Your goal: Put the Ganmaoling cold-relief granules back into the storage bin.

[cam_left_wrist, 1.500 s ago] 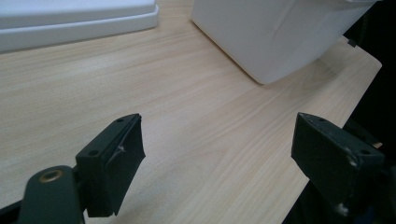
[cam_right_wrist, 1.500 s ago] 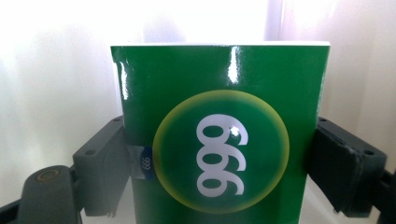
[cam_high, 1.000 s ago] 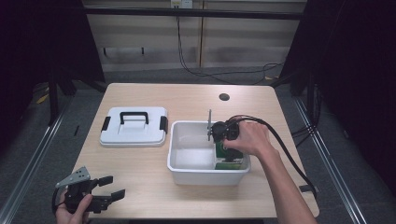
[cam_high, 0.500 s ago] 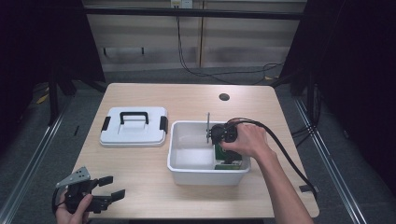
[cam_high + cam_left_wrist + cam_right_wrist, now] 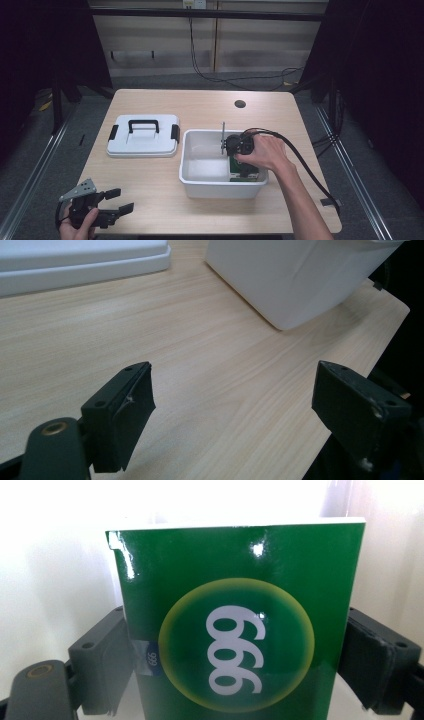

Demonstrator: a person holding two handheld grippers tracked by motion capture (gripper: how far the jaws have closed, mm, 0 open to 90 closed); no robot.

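A glossy green box (image 5: 235, 645) printed with white digits in a yellow-rimmed circle sits between the jaws of my right gripper (image 5: 235, 672), which press on both its sides. In the high view that gripper (image 5: 241, 159) points down into the right half of a white bin (image 5: 220, 187), where the green box (image 5: 243, 171) stands against the near wall. My left gripper (image 5: 122, 200) is held low at the table's front left corner, open and with nothing in it. Its jaws (image 5: 235, 405) stand wide apart over bare wood.
A white lid with a black handle (image 5: 143, 142) lies flat left of the bin, and its edge (image 5: 75, 265) is seen from the left gripper. The bin's corner (image 5: 300, 275) lies ahead of that gripper. A cable hole (image 5: 240, 104) sits at the back of the wooden table (image 5: 150, 170).
My right gripper has shifted slightly left and lower inside the bin with the green box. The left gripper has stayed still.
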